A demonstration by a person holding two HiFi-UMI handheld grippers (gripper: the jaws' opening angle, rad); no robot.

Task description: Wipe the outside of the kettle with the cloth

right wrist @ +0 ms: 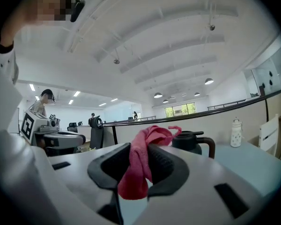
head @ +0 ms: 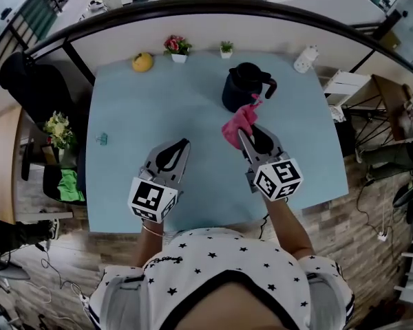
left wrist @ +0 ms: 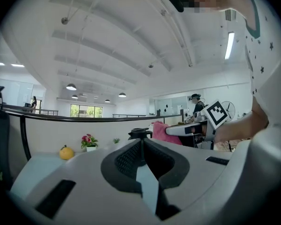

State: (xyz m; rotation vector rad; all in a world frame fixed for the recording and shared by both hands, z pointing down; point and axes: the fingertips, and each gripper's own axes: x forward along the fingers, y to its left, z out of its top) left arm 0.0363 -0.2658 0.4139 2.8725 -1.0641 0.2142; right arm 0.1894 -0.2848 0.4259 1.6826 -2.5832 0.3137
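Kettle [head: 244, 86]: dark, lidded, upright on the far half of the pale blue counter [head: 158, 108], a little right of the middle, with its handle turned to the right. In the right gripper view the kettle [right wrist: 189, 142] shows just past the jaws, slightly to their right.

A pink cloth [head: 239, 124] lies just in front of it, pinched in the right hand-held gripper [head: 255, 137]. That gripper's own view shows its jaws [right wrist: 138, 149] closed on the cloth [right wrist: 143, 158], which bunches above them and hangs down below. In the head view the cloth's upper end overlaps the kettle's near side; whether it touches cannot be told.

The left hand-held gripper [head: 182, 144] hovers over the near middle of the counter, well apart from the kettle, angled toward it. Its view shows the jaw tips [left wrist: 143, 142] brought together with nothing between them, and beyond them the kettle [left wrist: 139, 133] and the cloth [left wrist: 161, 131].

Along the counter's far edge stand a yellow fruit [head: 142, 62], a small pot of pink flowers [head: 177, 47], a small green plant [head: 226, 48] and, at the far right corner, a white bottle [head: 305, 58]. A small teal object [head: 102, 139] lies near the left edge.
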